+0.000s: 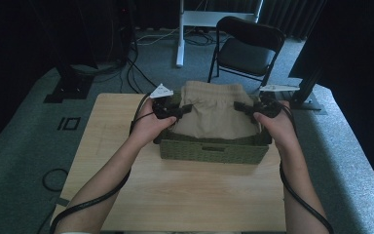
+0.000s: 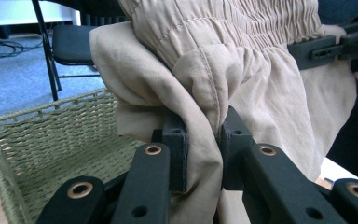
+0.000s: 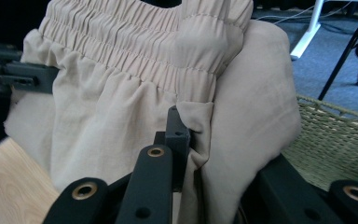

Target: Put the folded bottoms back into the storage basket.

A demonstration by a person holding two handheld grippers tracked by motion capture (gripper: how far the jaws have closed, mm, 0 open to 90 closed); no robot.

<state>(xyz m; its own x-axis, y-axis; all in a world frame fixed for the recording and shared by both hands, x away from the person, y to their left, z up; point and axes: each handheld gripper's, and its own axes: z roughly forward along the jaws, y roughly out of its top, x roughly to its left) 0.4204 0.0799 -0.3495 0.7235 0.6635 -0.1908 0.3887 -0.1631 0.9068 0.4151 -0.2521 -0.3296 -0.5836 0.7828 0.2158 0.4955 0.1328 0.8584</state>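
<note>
Pinching soft, gathered beige shorts above the woven basket, both tongs grip fabric.

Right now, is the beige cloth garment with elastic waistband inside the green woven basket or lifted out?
Partly lifted: both grippers hold the garment above the basket.

- A basket is set on the table, towards its far edge.
- A garment is held over the basket, pinched at its left by the left gripper and at its right by the right gripper.
- A chair is placed behind the table.
</note>
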